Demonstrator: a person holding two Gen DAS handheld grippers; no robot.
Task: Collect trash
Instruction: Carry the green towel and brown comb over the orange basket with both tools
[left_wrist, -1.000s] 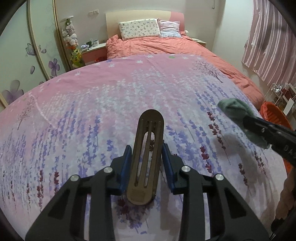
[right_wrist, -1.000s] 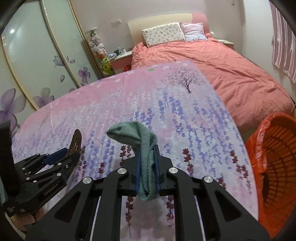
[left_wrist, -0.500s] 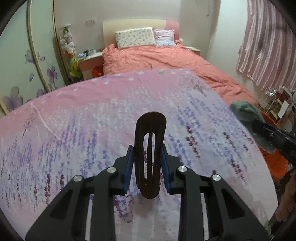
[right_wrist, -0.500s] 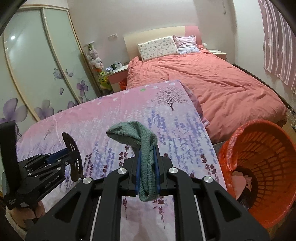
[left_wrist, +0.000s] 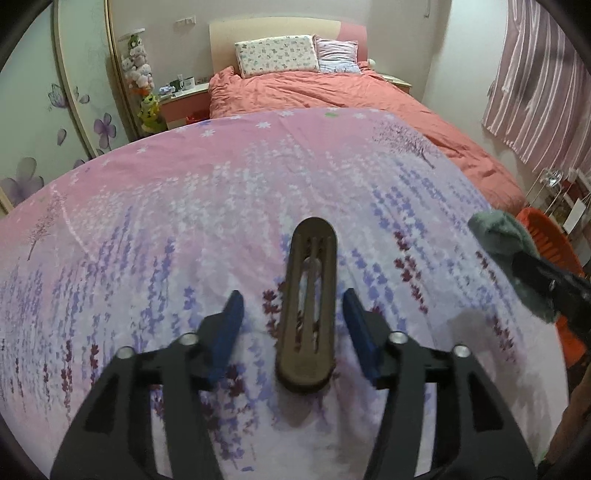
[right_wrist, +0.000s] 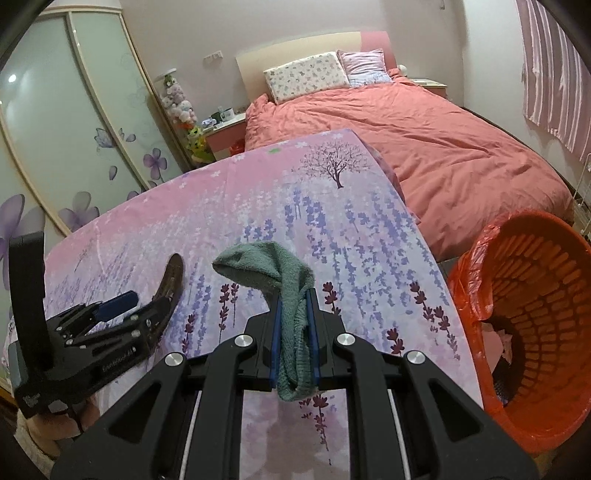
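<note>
Lavender-print cloth is covering the worktop (left_wrist: 184, 229); left claw (left_wrist: 293, 325) has just been opening, brown slotted piece (left_wrist: 308, 306) lying loose between; right claw (right_wrist: 293, 325) is pinching a green rag (right_wrist: 284, 280) beside the orange basket (right_wrist: 517, 295) containing scraps.

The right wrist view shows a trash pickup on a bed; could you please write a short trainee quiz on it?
1. True or false: the right gripper is shut on the green sock.
2. Which touches the brown slotted insole? A) both pads of the left gripper B) neither pad C) the sock
3. Fill in: the orange basket stands beside the ____ edge of the floral sheet in the right wrist view.

Key: 1 true; 2 B; 3 right.
</note>
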